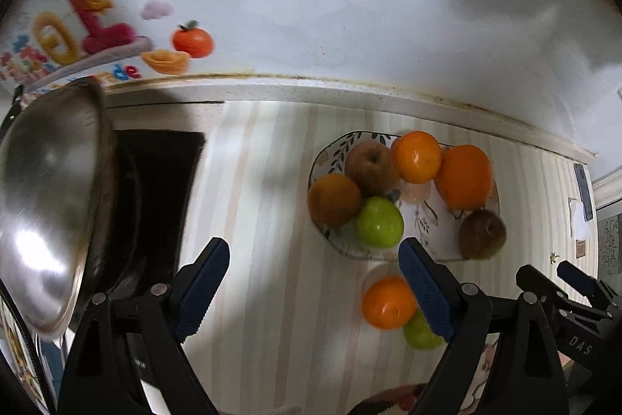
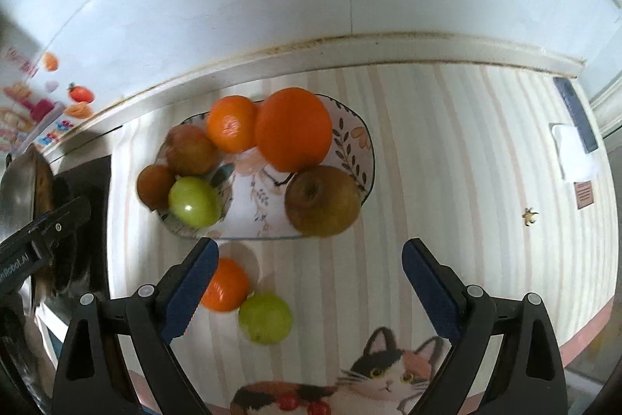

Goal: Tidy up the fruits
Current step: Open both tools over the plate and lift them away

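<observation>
Loose orange [image 2: 225,284] and green apple [image 2: 265,317] touch on the tablecloth [image 2: 427,150], just short of the plate [image 2: 361,150]. Both lie low-left of your right gripper [image 2: 311,292], jaws apart, empty. Left gripper [image 1: 315,292] likewise gapes; orange sits by its right finger.

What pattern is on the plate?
Leaves and flowers on white, dark rim: the plate shows best in the right wrist view.

The left gripper [image 1: 313,288] has black plastic arms, round silver screws and two blue bumpy pads [image 1: 204,292]. The right gripper [image 2: 309,290] looks the same, with blue pads [image 2: 431,292] and silver screws.
</observation>
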Tool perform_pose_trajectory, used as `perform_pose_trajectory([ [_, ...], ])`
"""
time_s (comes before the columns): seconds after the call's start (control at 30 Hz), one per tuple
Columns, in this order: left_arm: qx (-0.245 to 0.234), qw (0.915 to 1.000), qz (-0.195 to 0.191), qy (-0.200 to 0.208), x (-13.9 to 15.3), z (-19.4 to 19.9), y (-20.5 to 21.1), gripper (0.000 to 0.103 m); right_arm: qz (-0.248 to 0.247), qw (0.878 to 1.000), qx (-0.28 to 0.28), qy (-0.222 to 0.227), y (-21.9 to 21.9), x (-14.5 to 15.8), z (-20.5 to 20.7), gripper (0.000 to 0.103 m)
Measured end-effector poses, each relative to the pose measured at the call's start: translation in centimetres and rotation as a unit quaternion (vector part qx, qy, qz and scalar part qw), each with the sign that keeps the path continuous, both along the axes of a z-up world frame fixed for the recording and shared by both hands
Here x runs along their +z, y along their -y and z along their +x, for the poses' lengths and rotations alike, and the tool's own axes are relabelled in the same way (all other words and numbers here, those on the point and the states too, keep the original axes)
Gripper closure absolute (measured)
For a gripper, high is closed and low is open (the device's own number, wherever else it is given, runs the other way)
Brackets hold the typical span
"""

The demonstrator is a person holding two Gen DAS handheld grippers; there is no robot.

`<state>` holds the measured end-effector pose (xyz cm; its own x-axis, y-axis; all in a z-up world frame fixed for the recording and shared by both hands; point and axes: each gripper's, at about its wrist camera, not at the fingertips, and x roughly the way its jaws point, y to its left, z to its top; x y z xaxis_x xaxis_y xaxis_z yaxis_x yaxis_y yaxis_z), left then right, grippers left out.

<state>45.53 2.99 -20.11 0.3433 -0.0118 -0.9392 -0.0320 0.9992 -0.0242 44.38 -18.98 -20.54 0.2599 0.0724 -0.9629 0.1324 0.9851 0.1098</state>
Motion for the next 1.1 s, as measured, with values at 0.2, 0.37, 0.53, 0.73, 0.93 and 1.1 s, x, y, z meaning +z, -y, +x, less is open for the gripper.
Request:
perform_pose_trajectory([
  [0.2, -0.013, 0.9994, 0.008, 0.031, 2.9, -4.2, 0.4, 0.014, -0.009, 0.999, 0.007, 0.033, -0.3, 3.2, -4.0, 0.006],
  [0.37, -0.025, 0.9979, 0.02, 0.057, 4.7, -7.0, 1.1, 0.014, -0.019, 0.997, 0.012, 0.07, -0.5, 6.4, -7.1, 0.006],
  [0.53, -0.031, 0.996, 0.014, 0.083, 6.9, -9.7, 1.6, 0.014, -0.023, 0.995, 0.02, 0.099, -0.9, 9.4, -9.8, 0.006],
  [0.73, -0.044, 0.9919, 0.013, 0.118, 9.7, -12.2, 2.5, 0.014, -0.018, 0.992, 0.023, 0.127, -1.1, 12.6, -12.5, 0.006],
  [0.93, -0.052, 0.9893, 0.011, 0.136, 11.3, -13.4, 2.9, 0.014, -0.016, 0.989, 0.021, 0.144, -1.0, 14.6, -14.1, 0.006],
  [1.1, -0.05, 0.9898, 0.003, 0.134, 11.4, -13.4, 3.0, 0.014, -0.005, 0.99, 0.018, 0.143, -0.8, 14.6, -14.1, 0.006],
])
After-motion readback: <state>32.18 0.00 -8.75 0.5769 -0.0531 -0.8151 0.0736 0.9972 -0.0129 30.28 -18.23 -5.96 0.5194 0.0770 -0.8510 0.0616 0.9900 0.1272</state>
